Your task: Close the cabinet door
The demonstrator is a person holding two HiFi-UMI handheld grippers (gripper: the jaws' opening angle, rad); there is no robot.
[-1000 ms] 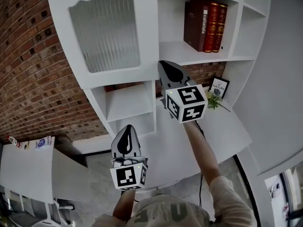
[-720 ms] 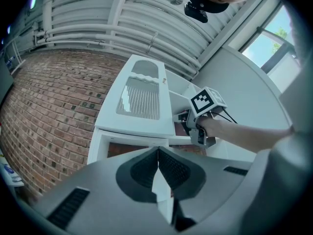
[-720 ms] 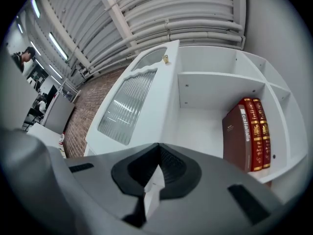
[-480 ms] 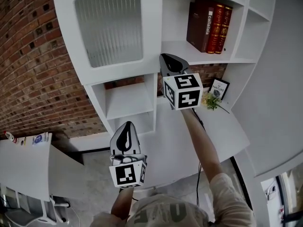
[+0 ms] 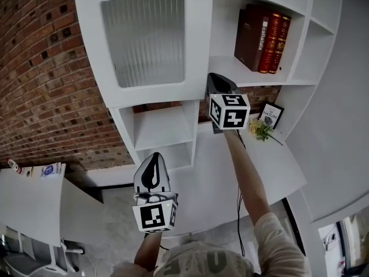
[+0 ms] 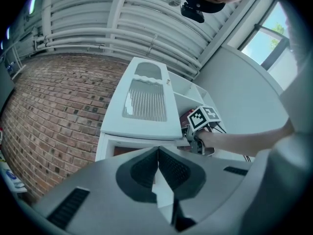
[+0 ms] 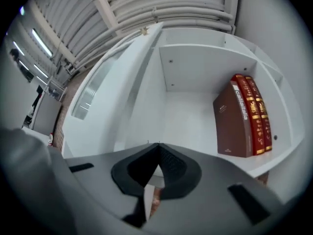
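The white cabinet door [image 5: 147, 39] has a ribbed glass panel and stands swung open in front of the upper left compartment; it shows too in the left gripper view [image 6: 146, 99] and the right gripper view [image 7: 112, 87]. My right gripper [image 5: 214, 77] is shut and empty, its tip by the door's lower right corner, at the shelf edge. Whether it touches the door I cannot tell. In its own view the jaws [image 7: 157, 146] meet in front of the open compartment. My left gripper [image 5: 153, 157] hangs lower, over the desk edge, shut and empty [image 6: 158, 151].
Three books [image 5: 265, 36] stand on the open shelf to the right of the door. Below are two small open shelves [image 5: 161, 128], a white desk top [image 5: 213, 172], a framed picture [image 5: 270, 114] and a small plant [image 5: 259, 128]. A brick wall [image 5: 46, 97] runs along the left.
My right gripper has moved away from me and a little to the right, closer to the door's lower corner and the shelf. The left gripper has stayed where it was.
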